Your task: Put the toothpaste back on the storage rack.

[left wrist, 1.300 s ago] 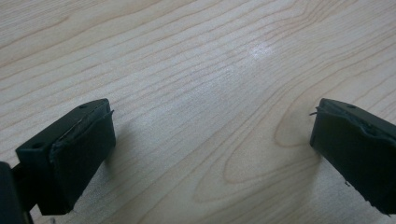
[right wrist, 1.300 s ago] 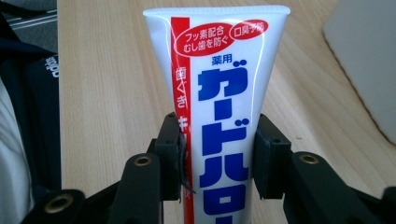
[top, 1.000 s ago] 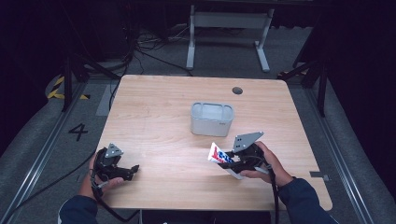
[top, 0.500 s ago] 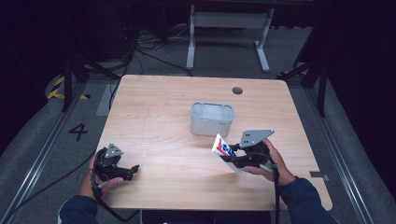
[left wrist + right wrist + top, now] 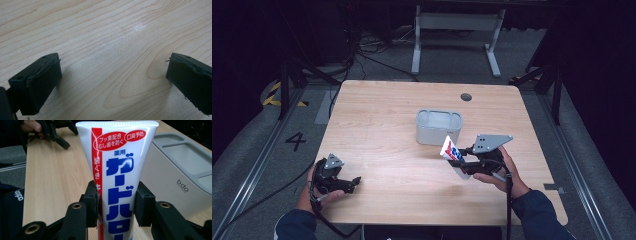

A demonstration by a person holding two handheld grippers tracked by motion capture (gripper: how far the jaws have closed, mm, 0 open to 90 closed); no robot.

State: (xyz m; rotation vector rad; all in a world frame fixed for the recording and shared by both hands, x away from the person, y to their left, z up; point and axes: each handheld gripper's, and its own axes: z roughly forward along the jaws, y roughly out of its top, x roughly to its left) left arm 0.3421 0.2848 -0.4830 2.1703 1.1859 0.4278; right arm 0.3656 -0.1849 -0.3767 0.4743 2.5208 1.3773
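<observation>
My right gripper [image 5: 463,162] is shut on a white toothpaste tube [image 5: 451,152] with red and blue print, holding it above the table just in front of the grey box [image 5: 439,127]. In the right gripper view the tube [image 5: 117,170] stands upright between the two pads [image 5: 142,203], its flat sealed end up, with the box [image 5: 180,167] to its right. My left gripper [image 5: 354,181] rests low at the table's front left. Its jaws stand wide apart in the left gripper view, with bare wood [image 5: 112,57] between them.
The grey box has open compartments in its top and stands mid-table. A round cable hole [image 5: 466,97] lies at the table's far right. A metal stand [image 5: 457,22] and cables lie on the floor beyond. Open wood stretches between the two grippers.
The right gripper has lifted and moved the tube up towards the grey box, tilting it more upright. The left gripper has stayed where it was.
</observation>
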